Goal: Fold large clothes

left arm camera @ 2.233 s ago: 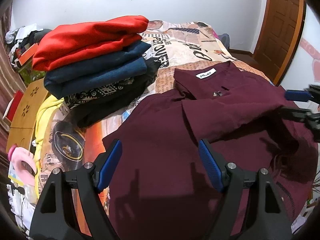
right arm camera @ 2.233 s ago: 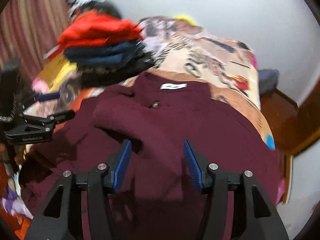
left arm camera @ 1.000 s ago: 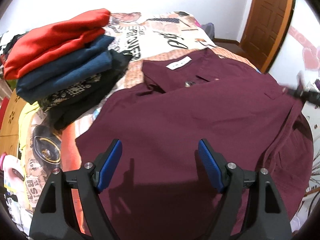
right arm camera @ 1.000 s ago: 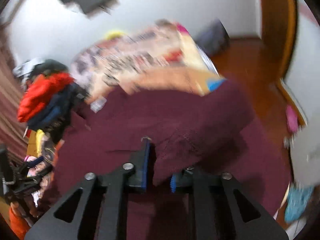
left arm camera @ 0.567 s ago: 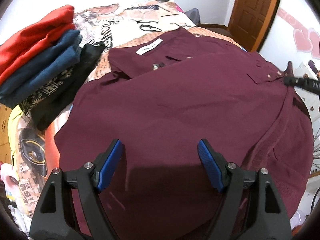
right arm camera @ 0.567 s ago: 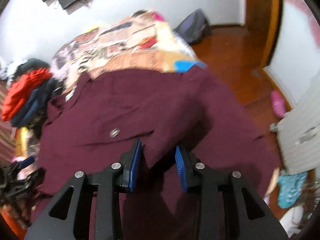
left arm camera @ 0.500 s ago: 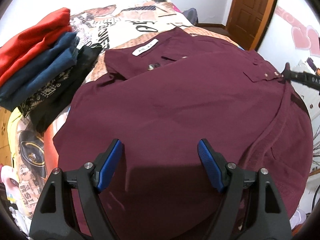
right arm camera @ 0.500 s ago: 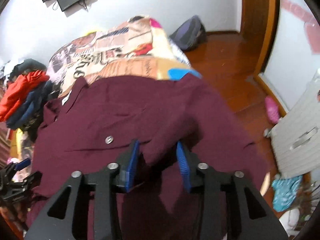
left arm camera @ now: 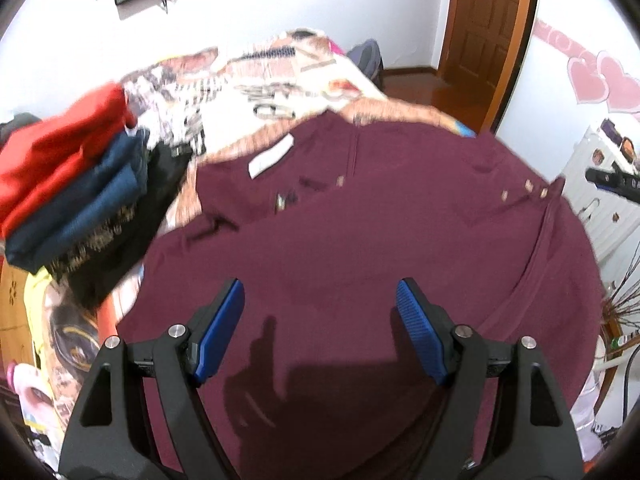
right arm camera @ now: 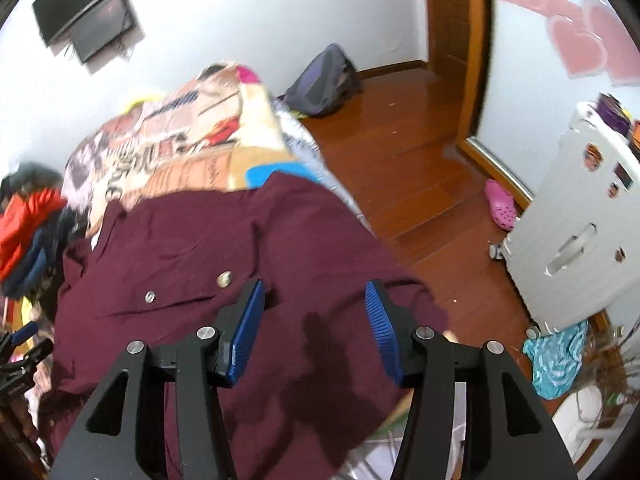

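A large maroon button shirt lies spread over the patterned bed, its collar with a white label toward the far end. My left gripper hangs open above the shirt's near hem with nothing between its blue pads. In the right wrist view the same shirt drapes over the bed's right edge. My right gripper is over that side; its jaws are opening and stand apart above the cloth, gripping nothing. The right gripper's tip shows at the far right of the left wrist view.
A pile of folded clothes, red over dark blue over black, sits on the bed's left side. To the right are wooden floor, a white cabinet, a pink shoe, a bag and a wooden door.
The right gripper let go of the fold of maroon cloth it was shut on, and its jaws spread. The shirt's right side now lies flat. Both views shifted rightward across the bed.
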{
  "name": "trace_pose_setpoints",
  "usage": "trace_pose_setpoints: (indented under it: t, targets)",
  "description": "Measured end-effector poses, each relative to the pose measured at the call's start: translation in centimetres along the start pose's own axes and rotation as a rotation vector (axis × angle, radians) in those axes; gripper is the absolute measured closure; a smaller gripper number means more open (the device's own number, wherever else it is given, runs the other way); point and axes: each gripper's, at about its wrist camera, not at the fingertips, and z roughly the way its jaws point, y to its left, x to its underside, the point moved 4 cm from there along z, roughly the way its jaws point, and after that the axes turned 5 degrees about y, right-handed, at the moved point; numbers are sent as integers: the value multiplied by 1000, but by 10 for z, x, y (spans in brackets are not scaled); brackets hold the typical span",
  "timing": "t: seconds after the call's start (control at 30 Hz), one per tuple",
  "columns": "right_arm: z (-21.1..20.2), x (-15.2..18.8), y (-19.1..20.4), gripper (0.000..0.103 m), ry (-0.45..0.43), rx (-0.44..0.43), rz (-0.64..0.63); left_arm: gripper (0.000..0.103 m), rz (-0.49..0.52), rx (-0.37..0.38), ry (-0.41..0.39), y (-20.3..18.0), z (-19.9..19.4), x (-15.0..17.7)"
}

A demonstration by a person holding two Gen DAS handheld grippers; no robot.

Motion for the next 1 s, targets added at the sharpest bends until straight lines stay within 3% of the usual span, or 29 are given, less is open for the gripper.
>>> trace_pose_setpoints:
  t: [0.27,0.63,0.83,1.0]
  targets:
    - [1,3,-50,48,-2,17,151,21,-19,0,-100,-4,-19,-34]
    - [72,41,-82,47,213,-225,393,21,-41,2,-29,-9,4,-22]
    - [79,39,-94,46,161,-329,501,21,-58,-1,-14,-7,10,-20]
    - [95,28,-97,46,144,-350,541,21,-64,-3,-10,-7,10,-17]
